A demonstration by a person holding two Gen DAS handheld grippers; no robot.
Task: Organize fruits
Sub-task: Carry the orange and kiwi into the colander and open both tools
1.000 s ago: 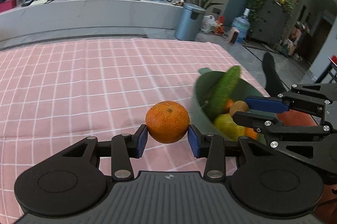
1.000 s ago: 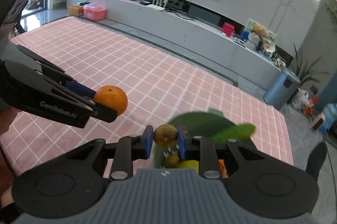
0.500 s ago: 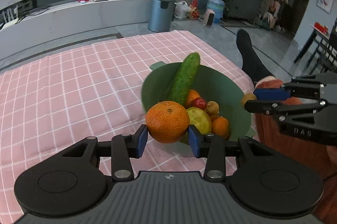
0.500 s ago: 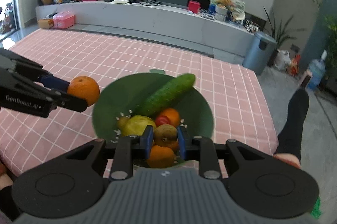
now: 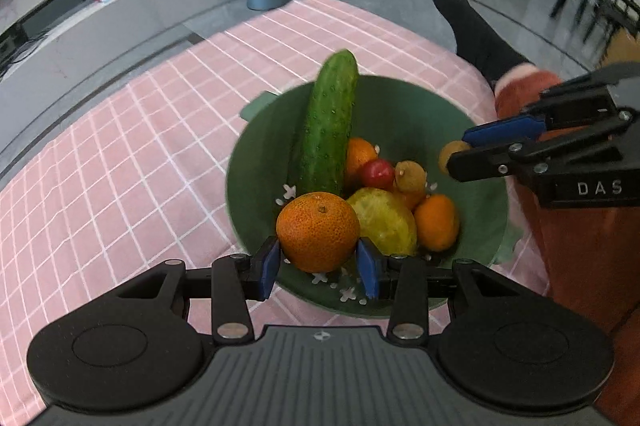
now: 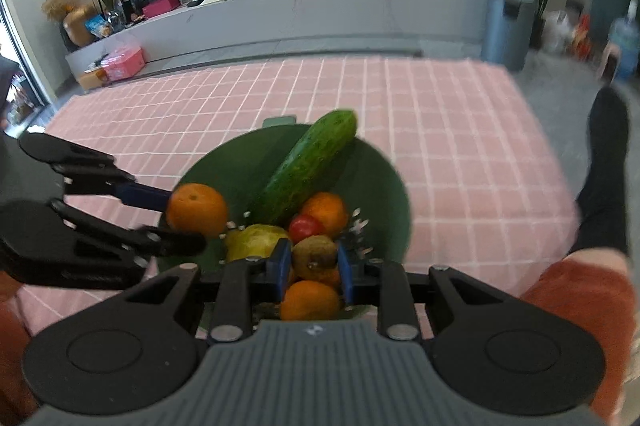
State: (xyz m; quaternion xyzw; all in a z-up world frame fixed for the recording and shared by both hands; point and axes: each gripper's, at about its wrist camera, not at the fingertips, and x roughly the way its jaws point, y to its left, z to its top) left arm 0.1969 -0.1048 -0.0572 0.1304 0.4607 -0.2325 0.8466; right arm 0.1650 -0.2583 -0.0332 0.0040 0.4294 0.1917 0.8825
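Now both claws hang over the green bowl (image 5: 472, 129) at frame centre. Left gripper (image 5: 318, 266) is partly spread, blue pads clamped on a round, pebbly-skinned orange (image 5: 318, 232). Right gripper (image 6: 312, 268) is pinched nearly closed around a small, dull brown fruit (image 6: 314, 256). Below them lie a long bumpy cucumber (image 5: 330, 125) leaning on the rim, a smooth red fruit (image 5: 378, 173), and a yellow-green lumpy one (image 5: 384, 220), all on pink checked cloth (image 5: 120, 165).
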